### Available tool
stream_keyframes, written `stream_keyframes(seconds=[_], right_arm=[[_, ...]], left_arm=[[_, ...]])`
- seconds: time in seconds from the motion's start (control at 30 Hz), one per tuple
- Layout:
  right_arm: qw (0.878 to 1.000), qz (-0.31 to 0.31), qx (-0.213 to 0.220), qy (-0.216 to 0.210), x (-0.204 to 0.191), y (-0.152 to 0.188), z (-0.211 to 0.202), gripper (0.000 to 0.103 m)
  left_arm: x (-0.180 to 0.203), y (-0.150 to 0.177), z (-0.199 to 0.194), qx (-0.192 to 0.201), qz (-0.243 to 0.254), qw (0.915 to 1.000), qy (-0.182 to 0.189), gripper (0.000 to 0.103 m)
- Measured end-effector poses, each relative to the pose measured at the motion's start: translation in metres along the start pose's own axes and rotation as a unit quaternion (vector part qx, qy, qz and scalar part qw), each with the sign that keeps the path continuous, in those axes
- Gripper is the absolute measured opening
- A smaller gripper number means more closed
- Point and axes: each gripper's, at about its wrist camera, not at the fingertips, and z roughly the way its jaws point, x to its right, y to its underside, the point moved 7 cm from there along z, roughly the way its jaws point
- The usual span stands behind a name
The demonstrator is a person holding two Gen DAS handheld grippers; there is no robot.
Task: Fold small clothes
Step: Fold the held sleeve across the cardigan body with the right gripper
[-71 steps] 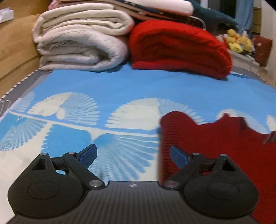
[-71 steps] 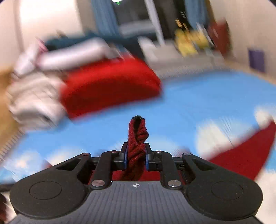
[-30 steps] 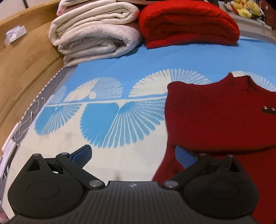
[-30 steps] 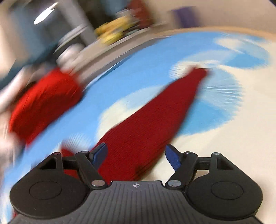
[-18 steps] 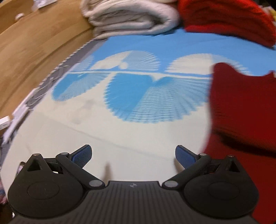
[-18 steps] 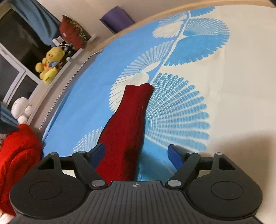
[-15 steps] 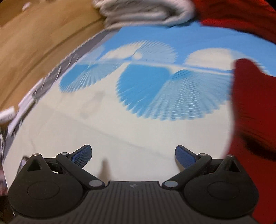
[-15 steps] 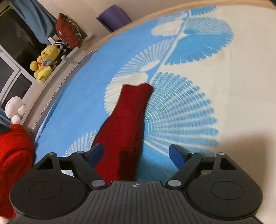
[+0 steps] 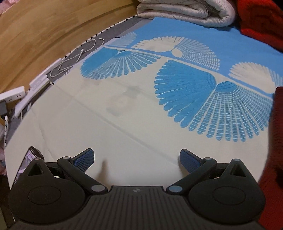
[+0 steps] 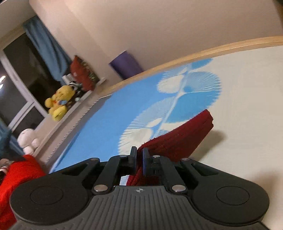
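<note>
A dark red knit sweater lies on a blue and cream bed sheet (image 9: 134, 113). In the right wrist view my right gripper (image 10: 139, 157) is shut on the sweater's sleeve (image 10: 178, 141), and the sleeve's cuff end sticks out to the right, lifted off the sheet. In the left wrist view only the sweater's edge (image 9: 277, 138) shows at the far right. My left gripper (image 9: 136, 159) is open over bare cream sheet, left of the sweater, with nothing between its fingers.
Folded white bedding (image 9: 187, 12) and a folded bright red blanket (image 9: 261, 19) sit at the head of the bed. A wooden bed frame (image 9: 35, 35), cables (image 9: 74, 60) and a phone (image 9: 26, 162) lie at the left edge. Stuffed toys (image 10: 56, 104) sit on a ledge.
My right gripper has shut on the sleeve and lifted it, tilting the view. My left gripper has slid left, away from the sweater, and still stands open.
</note>
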Motion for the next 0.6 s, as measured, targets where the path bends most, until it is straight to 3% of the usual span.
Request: stream_keyframes(seconds=[0.17, 0.2, 0.27, 0.33, 0.47, 0.53, 0.6], right_arm=[[0.993, -0.028, -0.051, 0.105, 0.032, 0.027, 0.024, 0.005], [0.993, -0.03, -0.046, 0.103, 0.028, 0.029, 0.022, 0.005], [0.992, -0.094, -0.012, 0.087, -0.002, 0.029, 0.009, 0.005], [0.984, -0.168, 0.022, 0.052, -0.048, 0.033, -0.01, 0.005], [0.952, -0.292, 0.064, -0.062, -0.153, 0.069, -0.069, 0.005], [0.924, -0.35, 0.069, -0.141, -0.209, 0.112, -0.114, 0.005], [0.883, -0.405, 0.063, -0.227, -0.255, 0.172, -0.165, 0.0]], left_arm=[[0.003, 0.0, -0.003, -0.002, -0.003, 0.9999, 0.011, 0.103], [0.001, 0.0, -0.003, -0.002, -0.005, 0.9999, 0.01, 0.103], [-0.002, -0.001, -0.001, -0.007, -0.013, 0.9998, 0.011, 0.103], [-0.005, -0.003, 0.002, -0.013, -0.02, 0.9996, 0.017, 0.103], [-0.011, -0.007, 0.004, -0.018, -0.037, 0.9988, 0.026, 0.103], [-0.015, -0.009, 0.005, -0.019, -0.047, 0.9984, 0.026, 0.103], [-0.018, -0.009, 0.007, -0.025, -0.054, 0.9978, 0.029, 0.103]])
